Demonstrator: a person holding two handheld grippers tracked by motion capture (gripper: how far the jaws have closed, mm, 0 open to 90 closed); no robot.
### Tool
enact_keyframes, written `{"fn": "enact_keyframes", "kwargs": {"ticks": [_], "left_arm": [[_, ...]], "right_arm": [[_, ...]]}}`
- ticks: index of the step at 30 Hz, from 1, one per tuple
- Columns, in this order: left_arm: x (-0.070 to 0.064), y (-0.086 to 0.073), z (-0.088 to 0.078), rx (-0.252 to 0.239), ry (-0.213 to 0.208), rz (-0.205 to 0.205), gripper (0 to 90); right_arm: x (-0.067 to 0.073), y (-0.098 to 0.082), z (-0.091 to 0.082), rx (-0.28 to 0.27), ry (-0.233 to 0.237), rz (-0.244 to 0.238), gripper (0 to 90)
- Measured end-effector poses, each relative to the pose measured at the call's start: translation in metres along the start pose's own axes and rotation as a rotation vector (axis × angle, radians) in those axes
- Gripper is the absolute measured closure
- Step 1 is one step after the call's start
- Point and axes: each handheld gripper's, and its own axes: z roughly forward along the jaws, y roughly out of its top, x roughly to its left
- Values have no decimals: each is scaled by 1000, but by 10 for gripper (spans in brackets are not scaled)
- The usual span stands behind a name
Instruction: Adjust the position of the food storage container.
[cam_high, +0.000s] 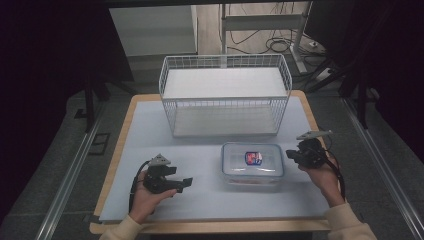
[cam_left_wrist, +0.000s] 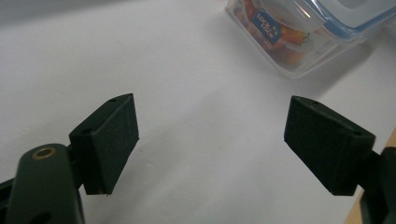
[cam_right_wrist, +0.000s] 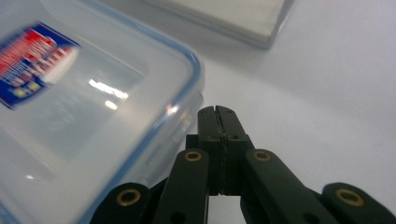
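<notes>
A clear plastic food box (cam_high: 252, 163) with a blue-rimmed lid and a red-and-blue label lies on the white mat, right of centre. My left gripper (cam_high: 184, 184) rests low on the mat to the box's left, jaws wide apart with nothing between them (cam_left_wrist: 212, 149); the box's corner (cam_left_wrist: 303, 32) lies ahead of it. My right gripper (cam_high: 290, 155) is held just off the box's right edge, its jaws pressed together on nothing (cam_right_wrist: 217, 116), right beside the lid's corner (cam_right_wrist: 93, 107).
A white wire basket (cam_high: 225, 95) with a shelf stands behind the box at the table's far side. The table's wooden edge (cam_high: 112, 165) frames the mat. Dark floor, rails and cables surround the table.
</notes>
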Motion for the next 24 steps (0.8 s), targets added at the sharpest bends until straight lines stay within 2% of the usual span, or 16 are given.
{"fn": "enact_keyframes", "kwargs": {"ticks": [5, 10, 14, 19, 24], "left_arm": [[0, 0, 0, 1, -1, 3, 174], [0, 0, 0, 4, -1, 3, 176], [1, 0, 0, 5, 2, 0, 176], [1, 0, 0, 3, 0, 1, 176], [1, 0, 0, 3, 0, -1, 176]], "right_arm": [[4, -2, 10, 44, 4, -16, 900], [5, -2, 15, 65, 13, -21, 900], [8, 0, 17, 65, 23, -17, 900], [14, 4, 22, 61, 33, -37, 900], [21, 7, 27, 48, 70, -42, 900]]}}
